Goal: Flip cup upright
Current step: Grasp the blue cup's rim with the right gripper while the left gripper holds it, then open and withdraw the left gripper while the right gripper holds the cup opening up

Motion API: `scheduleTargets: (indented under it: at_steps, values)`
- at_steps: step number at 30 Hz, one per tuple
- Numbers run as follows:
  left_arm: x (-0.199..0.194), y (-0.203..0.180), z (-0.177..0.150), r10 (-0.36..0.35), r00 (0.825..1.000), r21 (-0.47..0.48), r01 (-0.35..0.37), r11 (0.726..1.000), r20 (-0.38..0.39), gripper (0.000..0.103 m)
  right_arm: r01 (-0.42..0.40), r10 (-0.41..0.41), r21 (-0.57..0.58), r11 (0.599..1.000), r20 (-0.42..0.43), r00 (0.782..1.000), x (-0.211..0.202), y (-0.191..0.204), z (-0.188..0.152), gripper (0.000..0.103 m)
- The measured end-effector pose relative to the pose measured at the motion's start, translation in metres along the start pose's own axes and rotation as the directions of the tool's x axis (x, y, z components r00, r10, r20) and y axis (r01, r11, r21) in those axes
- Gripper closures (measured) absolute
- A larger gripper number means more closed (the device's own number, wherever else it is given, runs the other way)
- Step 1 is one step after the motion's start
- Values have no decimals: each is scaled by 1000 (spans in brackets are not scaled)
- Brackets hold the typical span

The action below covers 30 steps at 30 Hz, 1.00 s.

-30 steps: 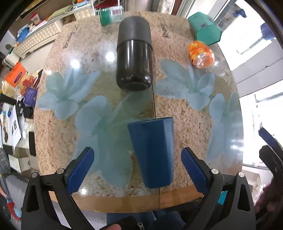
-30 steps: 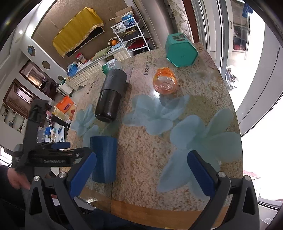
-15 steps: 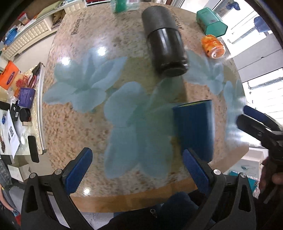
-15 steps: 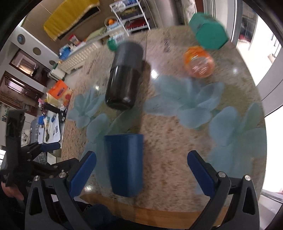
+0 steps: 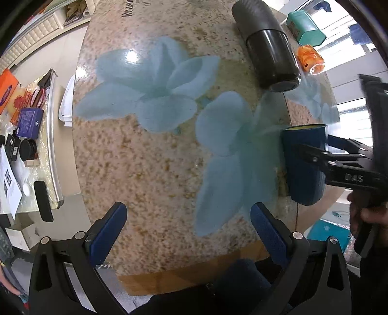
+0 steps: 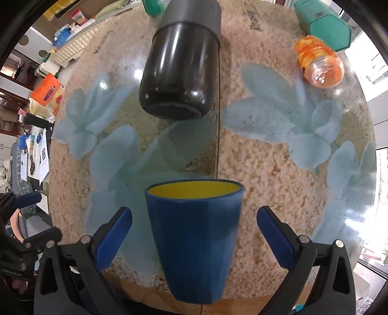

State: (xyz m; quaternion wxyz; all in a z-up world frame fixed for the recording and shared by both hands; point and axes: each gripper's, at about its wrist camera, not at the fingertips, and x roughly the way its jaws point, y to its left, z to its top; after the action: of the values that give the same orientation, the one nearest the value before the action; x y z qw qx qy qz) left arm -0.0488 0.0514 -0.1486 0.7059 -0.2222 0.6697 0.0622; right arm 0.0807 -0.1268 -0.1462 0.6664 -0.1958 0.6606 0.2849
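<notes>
A blue cup (image 6: 194,232) with a yellow inside stands near the table's front edge, rim up. My right gripper (image 6: 194,232) is open, its blue fingers (image 6: 114,235) either side of the cup with gaps on both sides. In the left wrist view the cup (image 5: 303,167) is at the right, with the right gripper (image 5: 325,147) around it. My left gripper (image 5: 186,232) is open and empty over the table, to the left of the cup.
A black tumbler (image 6: 181,67) lies on its side behind the cup. An orange bottle (image 6: 317,63) and a teal box (image 6: 325,21) lie at the back right. The round floral table (image 5: 150,155) ends at a wooden edge in front. A cluttered side table (image 5: 21,126) stands left.
My right gripper has moved in around the cup, which now shows its yellow inside with rim up. My left gripper has swung away to the left.
</notes>
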Motion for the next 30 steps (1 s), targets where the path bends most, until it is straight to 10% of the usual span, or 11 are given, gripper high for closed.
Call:
scheduleTargets:
  at_steps: [7, 10, 30]
  values:
    - [0, 7, -3, -32, 999, 6, 32, 999, -7, 0, 30, -27, 30, 999, -93, 995, 19, -11, 3, 7]
    - [0, 14, -5, -36, 999, -10, 36, 999, -7, 0, 13, -8, 48, 999, -92, 996, 24, -18, 1, 32]
    - [0, 15, -5, 22, 1000, -32, -23, 999, -7, 0, -74, 58, 93, 993, 162, 985, -46, -77, -17, 33]
